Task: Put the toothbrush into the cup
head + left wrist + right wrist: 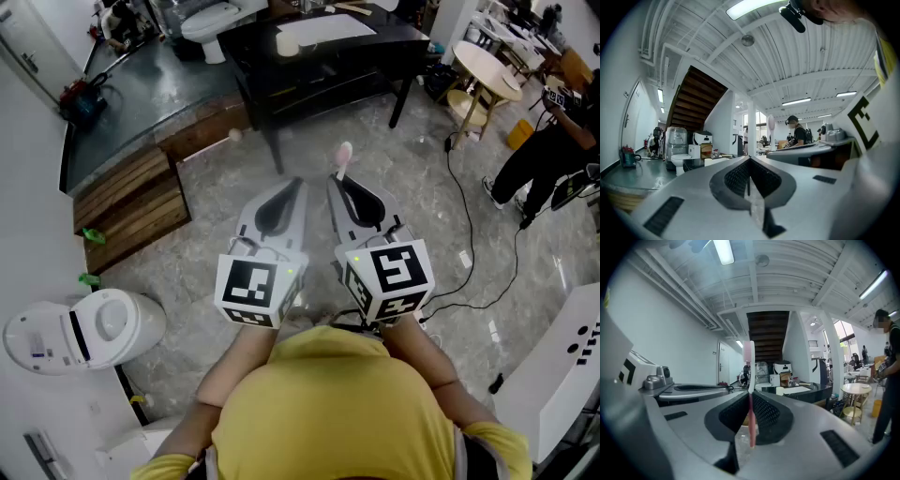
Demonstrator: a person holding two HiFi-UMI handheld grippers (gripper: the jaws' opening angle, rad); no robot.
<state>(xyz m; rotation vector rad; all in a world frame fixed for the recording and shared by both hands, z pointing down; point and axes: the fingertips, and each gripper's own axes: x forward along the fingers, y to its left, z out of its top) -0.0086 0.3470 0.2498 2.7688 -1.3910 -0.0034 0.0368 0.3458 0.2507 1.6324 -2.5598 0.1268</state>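
Note:
A pink toothbrush is clamped upright between the jaws of my right gripper, with its head poking out past the tips. In the right gripper view the toothbrush runs up through the middle of the right gripper. My left gripper hangs beside it at the same height, shut with nothing in it; its jaws meet in the left gripper view. A white cup stands on the black table far ahead, and shows small as the cup in the right gripper view.
Both grippers hover over a marble floor. A white sheet lies by the cup. A white toilet stands behind, a white bin at the left, wooden steps, a round table, floor cables and a person at the right.

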